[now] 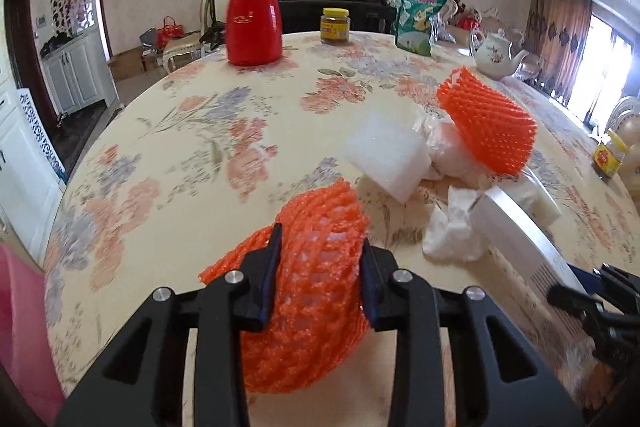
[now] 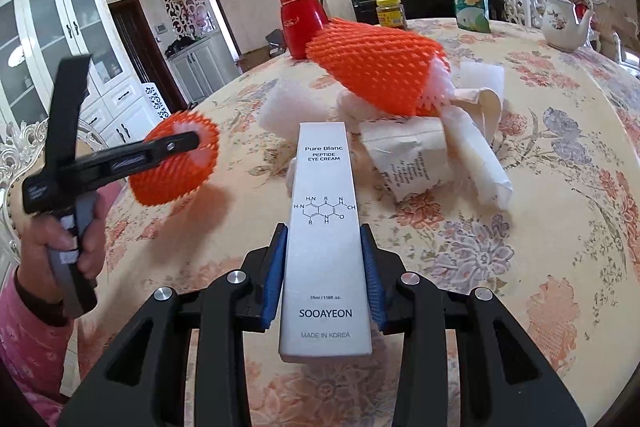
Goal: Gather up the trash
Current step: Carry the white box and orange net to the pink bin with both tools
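Our left tool [image 1: 320, 275] pinches a soft orange foam fruit net [image 1: 316, 307], light and squashy, held off the tabletop [image 1: 180, 147]. Our right tool [image 2: 324, 267] clamps the stiff eye cream box [image 2: 325, 227] by its sides; it is probably empty.

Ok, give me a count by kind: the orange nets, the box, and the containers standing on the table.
Orange foam nets: 2 (one in left gripper, one not held)
Eye cream box: 1 (in right gripper)
Yellow-lidded jars: 2
Red flask: 1
Teapot: 1
Green bag: 1
Total: 8
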